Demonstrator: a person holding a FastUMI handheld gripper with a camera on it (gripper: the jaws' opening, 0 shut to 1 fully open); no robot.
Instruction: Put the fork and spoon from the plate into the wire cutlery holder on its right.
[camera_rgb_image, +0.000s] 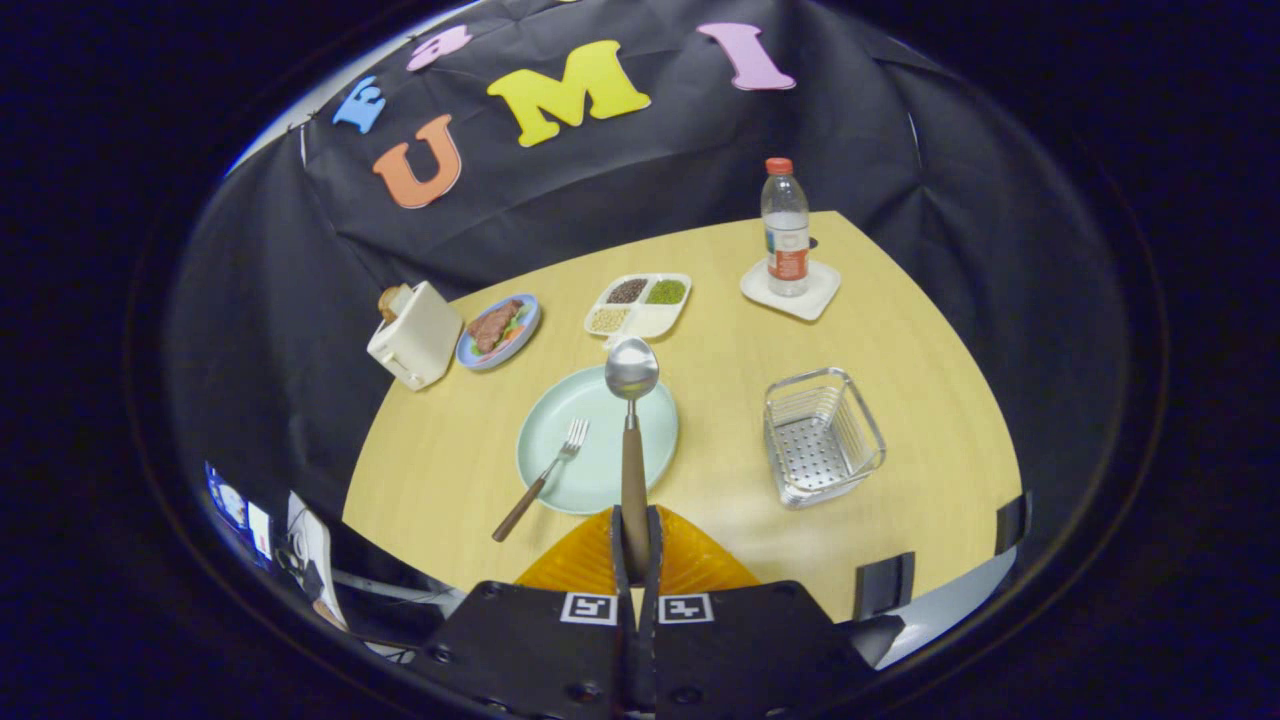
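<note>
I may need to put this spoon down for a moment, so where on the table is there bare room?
The tongs are shut on the spoon. Bare table lies between the plate and the wire holder, and left of the fork. It is crowded behind the plate: toaster, food plate, divided tray.

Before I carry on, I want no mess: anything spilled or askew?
Nothing spilled. The fork lies with its handle hanging off the plate; the fingers grip the spoon.
</note>
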